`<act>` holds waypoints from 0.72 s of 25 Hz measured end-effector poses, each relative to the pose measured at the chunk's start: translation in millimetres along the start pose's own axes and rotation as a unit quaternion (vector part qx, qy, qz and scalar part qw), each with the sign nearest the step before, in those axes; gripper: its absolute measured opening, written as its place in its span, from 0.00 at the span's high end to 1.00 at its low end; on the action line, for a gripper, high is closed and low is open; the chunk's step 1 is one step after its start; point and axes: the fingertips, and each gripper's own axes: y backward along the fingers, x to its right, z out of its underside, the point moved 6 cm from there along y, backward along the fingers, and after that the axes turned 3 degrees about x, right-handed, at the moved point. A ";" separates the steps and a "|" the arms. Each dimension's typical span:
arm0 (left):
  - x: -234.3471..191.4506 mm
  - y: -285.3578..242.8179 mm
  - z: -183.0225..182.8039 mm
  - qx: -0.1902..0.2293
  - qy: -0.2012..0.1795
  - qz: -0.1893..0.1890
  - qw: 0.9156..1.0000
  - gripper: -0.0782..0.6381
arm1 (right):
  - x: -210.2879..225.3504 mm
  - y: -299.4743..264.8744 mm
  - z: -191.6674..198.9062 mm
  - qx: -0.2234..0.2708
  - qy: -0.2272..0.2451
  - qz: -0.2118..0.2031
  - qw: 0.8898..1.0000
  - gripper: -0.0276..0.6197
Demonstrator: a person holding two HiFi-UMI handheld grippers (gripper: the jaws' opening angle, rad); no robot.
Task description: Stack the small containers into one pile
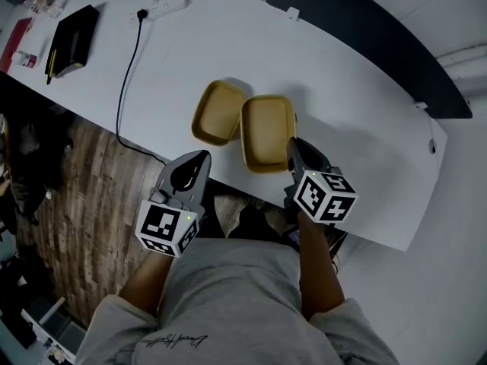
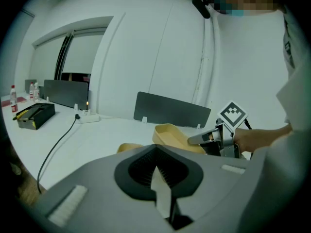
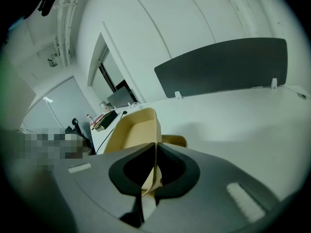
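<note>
Head view: two tan containers, one gripped, nothing stacked yet

Item 1, far left: black box (image 1: 74, 38) and power strip (image 1: 161, 7) along the far edge of the table (image 1: 358, 105). A cable (image 1: 125, 82) trails off the near side. None of it belongs to the job.

Item 2: left gripper (image 1: 201, 158), over the table's near edge. Its jaws are brought together with nothing between them, and its own view shows the pads meeting on air.

Item 3: resting container (image 1: 218, 112), tan and shallow, open side up on the table.

Item 4: lifted container (image 1: 268, 131), same make, just right of the first. Seen from above, the two rims meet.

Item 5: right gripper (image 1: 294, 147), jaws clamped on the near wall of the lifted container. The right gripper view shows that thin wall running straight between the pads.

Step in hand, as I judge it: bringing the gripped container over to nest in the resting one. The next move calls for shifting it left until the outlines match, then levelling, lowering and releasing. A skewed descent would likely catch rim on rim.

View differences: only the left gripper view, side-on, shows the lifted container apparently clear of the table and tilted. From overhead that height is lost. Head view alone shows both outlines and how far they are from lining up.
</note>
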 end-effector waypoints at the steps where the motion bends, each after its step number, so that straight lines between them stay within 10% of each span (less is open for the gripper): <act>1: -3.7 -3.3 -0.9 -0.002 -0.006 0.011 1.000 0.89 | -2.3 -1.9 1.8 0.001 -0.006 0.005 1.000 0.91; 18: -85.1 -40.9 -12.1 -0.040 -0.047 0.147 0.987 0.89 | -51.9 -41.2 27.4 0.044 -0.124 0.094 0.987 0.91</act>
